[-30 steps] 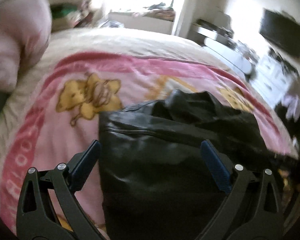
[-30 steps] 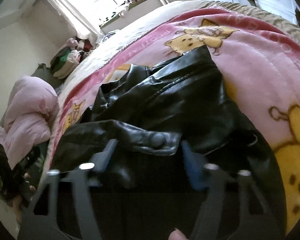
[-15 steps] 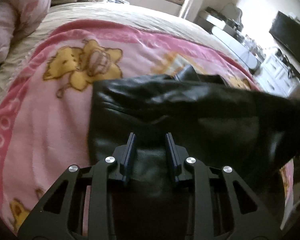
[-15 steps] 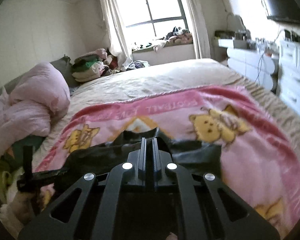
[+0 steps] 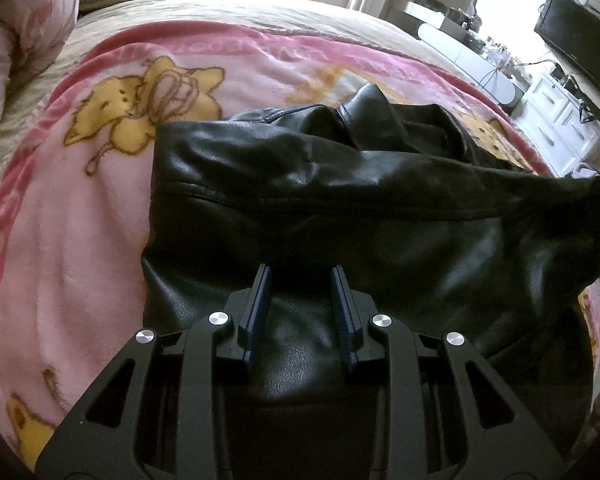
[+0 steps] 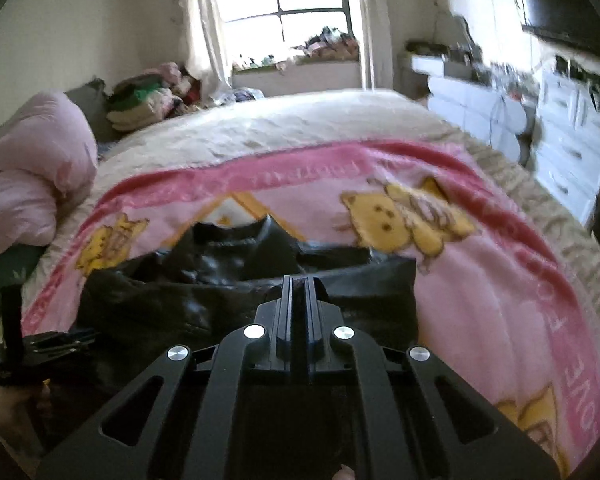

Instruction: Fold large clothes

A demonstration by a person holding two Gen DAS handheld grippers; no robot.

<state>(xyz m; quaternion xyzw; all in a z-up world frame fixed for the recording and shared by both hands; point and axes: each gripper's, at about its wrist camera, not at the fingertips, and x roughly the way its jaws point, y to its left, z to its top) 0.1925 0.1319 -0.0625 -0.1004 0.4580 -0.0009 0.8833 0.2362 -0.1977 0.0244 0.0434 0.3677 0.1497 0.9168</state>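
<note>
A black leather jacket (image 5: 340, 200) lies partly folded on a pink cartoon blanket (image 5: 80, 208) on the bed. Its collar points to the far side. My left gripper (image 5: 302, 280) is shut on the jacket's near edge, with leather bunched between the blue pads. In the right wrist view the jacket (image 6: 180, 296) spreads left of centre. My right gripper (image 6: 299, 282) is shut on the jacket's near hem, jaws almost together. The left gripper (image 6: 56, 340) shows at the left edge there.
A pink duvet (image 6: 32, 176) is heaped at the bed's left. Folded clothes (image 6: 148, 100) are stacked by the window. White drawers (image 6: 572, 152) and a wall TV (image 5: 580, 40) stand to the right. A beige bedspread (image 6: 280, 128) covers the far half.
Both grippers have closed on the jacket's near edge. The right view has tipped up from looking down at the jacket to looking across the bed.
</note>
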